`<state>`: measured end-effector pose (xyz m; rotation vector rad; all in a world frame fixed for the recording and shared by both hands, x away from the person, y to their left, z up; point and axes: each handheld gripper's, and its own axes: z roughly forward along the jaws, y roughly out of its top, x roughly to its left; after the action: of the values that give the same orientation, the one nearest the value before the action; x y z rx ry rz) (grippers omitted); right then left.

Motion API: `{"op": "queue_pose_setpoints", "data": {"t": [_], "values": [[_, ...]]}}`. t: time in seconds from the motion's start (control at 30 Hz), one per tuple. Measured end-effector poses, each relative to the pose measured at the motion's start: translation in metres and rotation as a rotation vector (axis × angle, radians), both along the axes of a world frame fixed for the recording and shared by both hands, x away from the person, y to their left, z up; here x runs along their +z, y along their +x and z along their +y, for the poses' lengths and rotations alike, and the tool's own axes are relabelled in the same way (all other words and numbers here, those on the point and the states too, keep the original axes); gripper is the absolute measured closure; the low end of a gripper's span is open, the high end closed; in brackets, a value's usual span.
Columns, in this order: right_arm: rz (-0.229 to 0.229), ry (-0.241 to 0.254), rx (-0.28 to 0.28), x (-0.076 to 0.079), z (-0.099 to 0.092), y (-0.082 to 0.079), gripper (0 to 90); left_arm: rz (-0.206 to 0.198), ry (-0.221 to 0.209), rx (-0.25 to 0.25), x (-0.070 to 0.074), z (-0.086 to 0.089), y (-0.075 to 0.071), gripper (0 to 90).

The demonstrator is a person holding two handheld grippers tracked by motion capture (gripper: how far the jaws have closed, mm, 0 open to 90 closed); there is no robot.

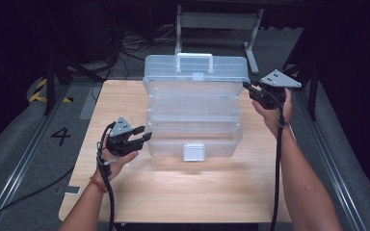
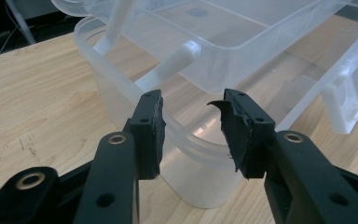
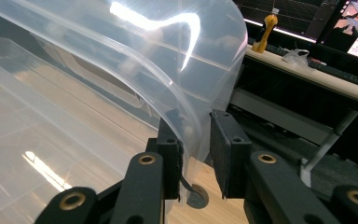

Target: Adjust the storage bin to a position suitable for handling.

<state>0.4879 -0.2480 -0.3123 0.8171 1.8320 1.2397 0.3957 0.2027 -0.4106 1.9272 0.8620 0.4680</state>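
A clear plastic tiered toolbox (image 1: 195,108) stands open in the middle of the wooden table (image 1: 183,192). Its lid (image 1: 195,67) with a white handle (image 1: 194,56) is raised at the back, and a white latch (image 1: 194,151) sits on the front wall. My left gripper (image 1: 146,133) is at the box's front left corner. In the left gripper view its jaws (image 2: 191,126) span the rounded rim of the bottom tub (image 2: 191,142) and hold that corner. My right gripper (image 1: 246,85) is at the lid's right end, shut on the curved lid edge (image 3: 186,93) between its pads (image 3: 196,140).
Bare tabletop lies in front of the box and to its left. A grey metal stand (image 1: 217,21) and cables sit behind the table. A floor marking "4" (image 1: 60,136) is on the left. A bench with a yellow object (image 3: 265,28) and screens lies beyond the lid.
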Motion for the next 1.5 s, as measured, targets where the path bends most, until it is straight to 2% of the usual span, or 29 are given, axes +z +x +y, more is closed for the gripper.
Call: {"op": "queue_pose_setpoints", "data": {"t": [0.13,0.2,0.3,0.5,0.63,0.77,0.83,1.0,1.13,1.5], "values": [[0.013,0.017,0.004,0.0,0.0,0.006,73.8,-0.001,-0.001,0.0,0.0,0.0,0.001,59.2],[0.012,0.003,-0.003,0.0,0.001,0.008,72.8,-0.008,0.007,-0.005,0.0,0.0,0.001,59.1],[0.009,-0.007,-0.006,0.0,0.002,0.011,72.1,-0.001,-0.005,-0.002,-0.001,-0.001,0.001,59.0],[0.013,-0.033,-0.013,0.001,0.004,0.019,70.7,-0.003,-0.002,-0.008,-0.001,0.0,0.002,58.6],[0.03,-0.012,-0.008,0.002,0.004,0.025,70.7,-0.004,0.0,-0.009,-0.001,0.0,0.002,58.5],[0.043,-0.032,-0.018,-0.001,0.006,0.029,69.8,-0.004,-0.001,-0.009,-0.001,0.0,0.002,58.4],[0.044,-0.018,-0.02,-0.002,0.006,0.03,69.9,-0.005,-0.002,-0.009,-0.001,0.0,0.002,58.3],[0.08,-0.031,-0.025,-0.012,0.008,0.035,68.6,-0.003,-0.008,-0.005,-0.002,0.0,0.002,58.5],[0.084,0.006,-0.014,-0.015,0.006,0.037,68.8,-0.003,-0.011,-0.008,-0.002,0.001,0.002,58.3],[0.097,-0.002,-0.026,-0.019,0.008,0.041,68.8,-0.011,0.0,-0.007,-0.002,0.0,0.002,58.7]]}}
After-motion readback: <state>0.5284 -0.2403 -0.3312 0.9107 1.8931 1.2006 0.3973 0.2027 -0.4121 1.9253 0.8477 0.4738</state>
